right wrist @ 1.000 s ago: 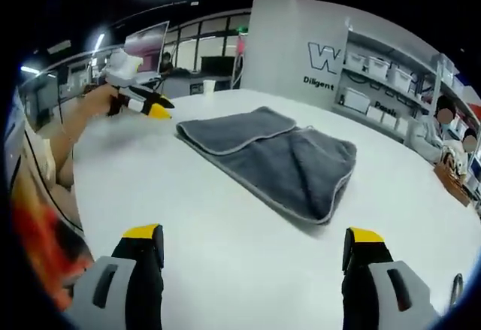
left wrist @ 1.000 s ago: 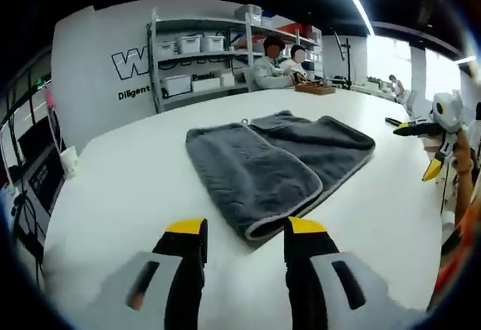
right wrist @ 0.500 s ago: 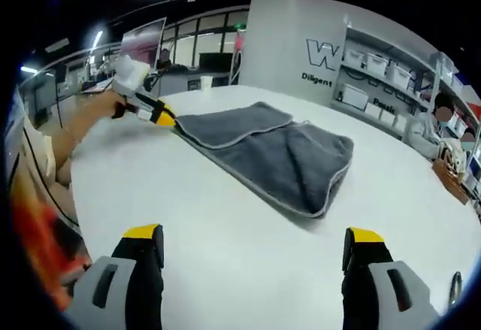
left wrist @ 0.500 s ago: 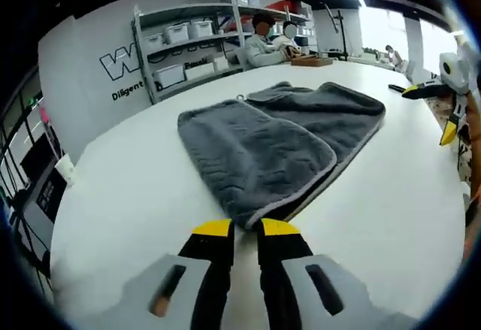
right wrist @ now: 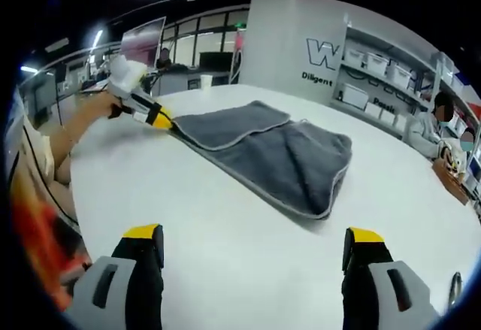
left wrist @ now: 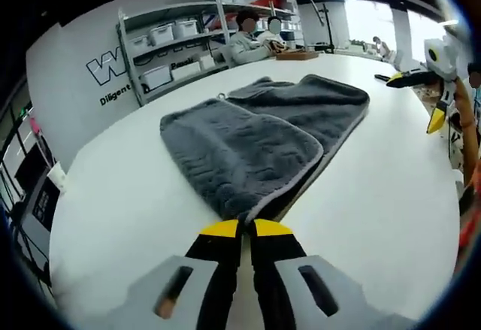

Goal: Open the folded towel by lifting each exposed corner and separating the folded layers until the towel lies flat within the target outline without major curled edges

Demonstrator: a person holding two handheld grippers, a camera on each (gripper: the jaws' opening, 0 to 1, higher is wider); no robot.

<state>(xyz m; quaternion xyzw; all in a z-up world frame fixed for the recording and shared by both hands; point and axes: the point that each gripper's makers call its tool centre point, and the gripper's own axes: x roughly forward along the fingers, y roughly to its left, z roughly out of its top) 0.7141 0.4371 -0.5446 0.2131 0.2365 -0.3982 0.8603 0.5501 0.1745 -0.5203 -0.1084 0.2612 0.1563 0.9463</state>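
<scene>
Both jaws of the left gripper (left wrist: 246, 228) are pressed together on the near corner of the folded grey towel (left wrist: 259, 138) in the left gripper view, the towel lying on the white table (left wrist: 120, 195) with its top layer folded over the lower one; the right gripper (left wrist: 428, 89) hangs at the far right edge. Seen from the right gripper view, the right gripper (right wrist: 254, 241) stands wide apart and holds nothing, well short of the towel (right wrist: 278, 153), while the left gripper (right wrist: 154, 117) bites the towel's far-left corner.
</scene>
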